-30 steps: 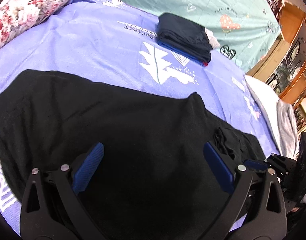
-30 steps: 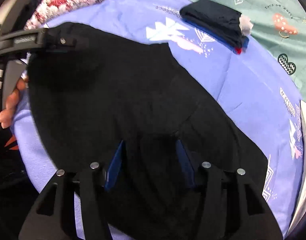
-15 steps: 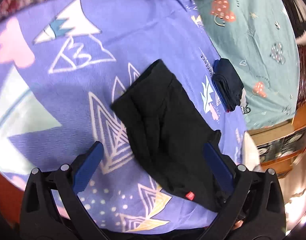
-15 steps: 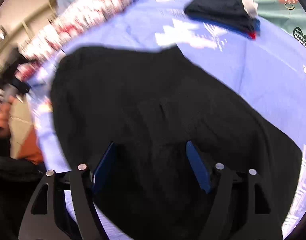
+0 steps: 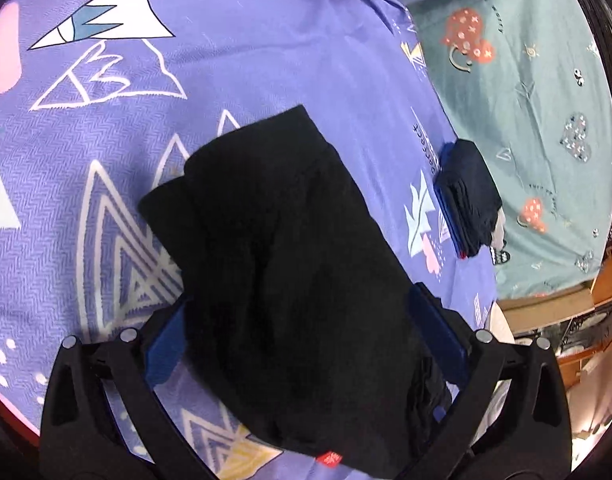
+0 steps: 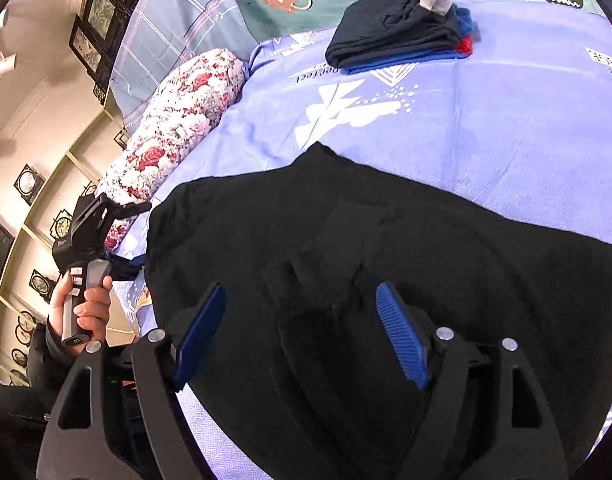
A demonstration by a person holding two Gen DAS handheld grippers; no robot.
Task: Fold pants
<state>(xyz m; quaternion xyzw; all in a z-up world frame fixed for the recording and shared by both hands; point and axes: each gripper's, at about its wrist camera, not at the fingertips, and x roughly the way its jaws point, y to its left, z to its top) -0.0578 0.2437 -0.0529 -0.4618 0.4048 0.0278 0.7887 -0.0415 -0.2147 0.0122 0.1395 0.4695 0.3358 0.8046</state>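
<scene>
Jaws spread wide on both: left gripper [image 5: 306, 336] and right gripper [image 6: 302, 332] over black pants [image 5: 290, 264], gripping nothing. Pants folded on purple sheet [image 5: 266, 60], far edge uneven w/ bare sheet beyond. Farther off, folded clothes stack [image 6: 401, 36], floral pillow [image 6: 174, 128].

The black pants [image 5: 290, 264] lie flat on a lilac patterned bedsheet [image 5: 246, 64], folded into a long, narrow band. In the left wrist view the band runs from about 11 o'clock down to 5 o'clock, one layer offset so a lower edge peeks out at 9 o'clock. A small red tag [image 5: 329, 459] shows at the near hem, at 6 o'clock. In the right wrist view the pants [image 6: 385, 272] spread wide across the lower half, plain matte knit, with soft creases and a raised fold near the centre.
</scene>
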